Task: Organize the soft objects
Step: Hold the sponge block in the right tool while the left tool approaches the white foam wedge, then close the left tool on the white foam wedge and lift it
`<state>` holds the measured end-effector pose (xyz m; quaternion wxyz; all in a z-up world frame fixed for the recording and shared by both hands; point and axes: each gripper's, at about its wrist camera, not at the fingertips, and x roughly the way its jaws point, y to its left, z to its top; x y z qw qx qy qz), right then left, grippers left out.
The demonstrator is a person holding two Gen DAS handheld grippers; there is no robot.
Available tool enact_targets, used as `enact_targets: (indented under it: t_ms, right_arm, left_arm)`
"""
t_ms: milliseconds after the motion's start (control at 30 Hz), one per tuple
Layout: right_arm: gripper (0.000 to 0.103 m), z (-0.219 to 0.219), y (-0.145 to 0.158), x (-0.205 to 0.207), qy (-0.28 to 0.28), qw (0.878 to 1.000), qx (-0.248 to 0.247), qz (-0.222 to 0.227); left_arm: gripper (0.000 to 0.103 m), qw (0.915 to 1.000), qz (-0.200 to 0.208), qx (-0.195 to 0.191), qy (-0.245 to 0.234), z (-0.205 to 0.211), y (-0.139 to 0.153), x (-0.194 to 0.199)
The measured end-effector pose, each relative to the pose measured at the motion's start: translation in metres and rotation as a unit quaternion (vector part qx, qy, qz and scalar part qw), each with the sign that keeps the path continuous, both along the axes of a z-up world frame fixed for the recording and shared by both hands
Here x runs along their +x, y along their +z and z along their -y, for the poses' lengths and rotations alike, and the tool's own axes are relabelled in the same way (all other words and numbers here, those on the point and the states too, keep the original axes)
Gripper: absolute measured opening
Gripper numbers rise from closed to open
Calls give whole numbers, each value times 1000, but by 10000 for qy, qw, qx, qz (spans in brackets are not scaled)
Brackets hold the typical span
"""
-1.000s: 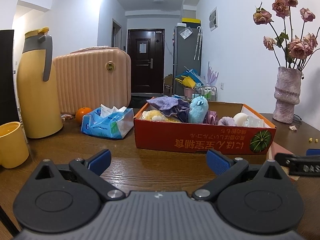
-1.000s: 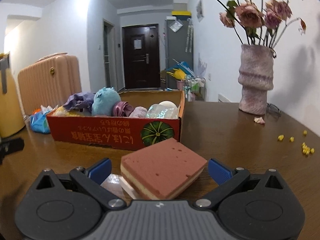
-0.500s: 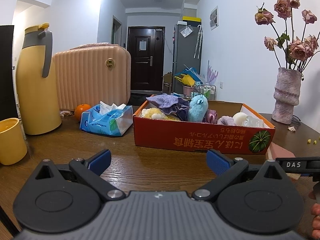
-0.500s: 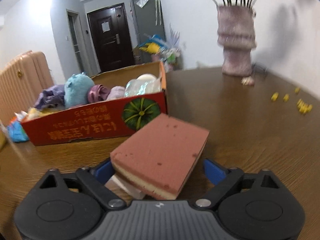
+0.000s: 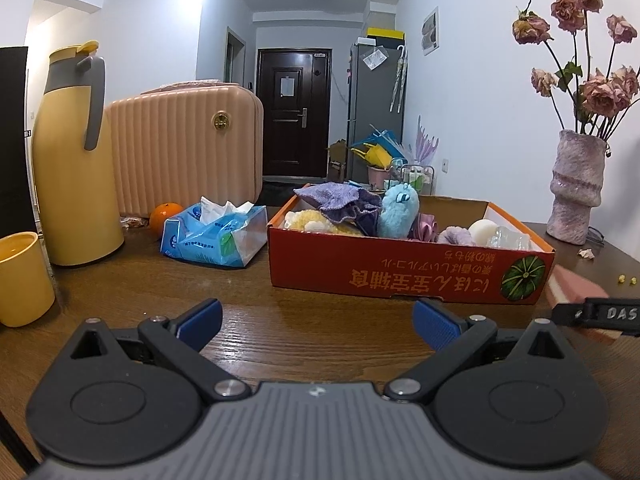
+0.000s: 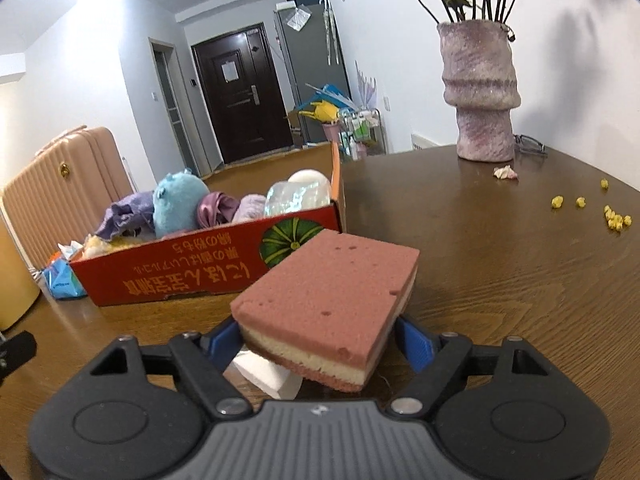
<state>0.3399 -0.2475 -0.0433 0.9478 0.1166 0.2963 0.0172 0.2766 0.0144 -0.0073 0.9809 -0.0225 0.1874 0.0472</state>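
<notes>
My right gripper [image 6: 320, 340] is shut on a pink sponge [image 6: 328, 292] with a cream middle layer, its blue pads pressing both long sides. The sponge hangs tilted just above the table, in front of the near right corner of the red cardboard box [image 6: 180, 264]. Beneath it a white block [image 6: 264, 372] lies on the wood. The box [image 5: 400, 276] holds a blue plush toy [image 5: 398, 210], a purple cloth [image 5: 340, 200] and several other soft things. My left gripper [image 5: 318, 318] stands open over bare table in front of the box. The sponge [image 5: 576, 288] shows at the left wrist view's right edge.
Left of the box are a blue tissue pack [image 5: 216, 236], an orange [image 5: 164, 214], a yellow thermos [image 5: 72, 168], a yellow cup [image 5: 22, 280] and a pink suitcase [image 5: 184, 152]. A vase of dried roses [image 6: 480, 92] and yellow crumbs [image 6: 612, 216] are on the right.
The right gripper's jaws came in onto the sponge's sides, and the sponge rose off the table and tilted as the wrist rolled. The left gripper kept still.
</notes>
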Motion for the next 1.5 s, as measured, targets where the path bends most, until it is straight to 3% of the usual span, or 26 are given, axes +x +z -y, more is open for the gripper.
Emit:
enact_targets:
  t_ms: [333, 567, 1333, 1500]
  right_arm:
    - [81, 14, 12, -14, 61, 9995, 89, 310]
    - [81, 28, 18, -20, 83, 9987, 133, 482]
    - [81, 98, 29, -33, -151, 9965, 249, 786]
    - [81, 111, 29, -32, -204, 9964, 224, 793]
  left_arm:
    - [103, 9997, -113, 221, 34, 12, -8, 7]
    - [103, 9996, -251, 102, 24, 29, -10, 15]
    - [103, 9910, -838, 182, -1031, 147, -26, 41]
    - [103, 9890, -1031, 160, -1047, 164, -30, 51]
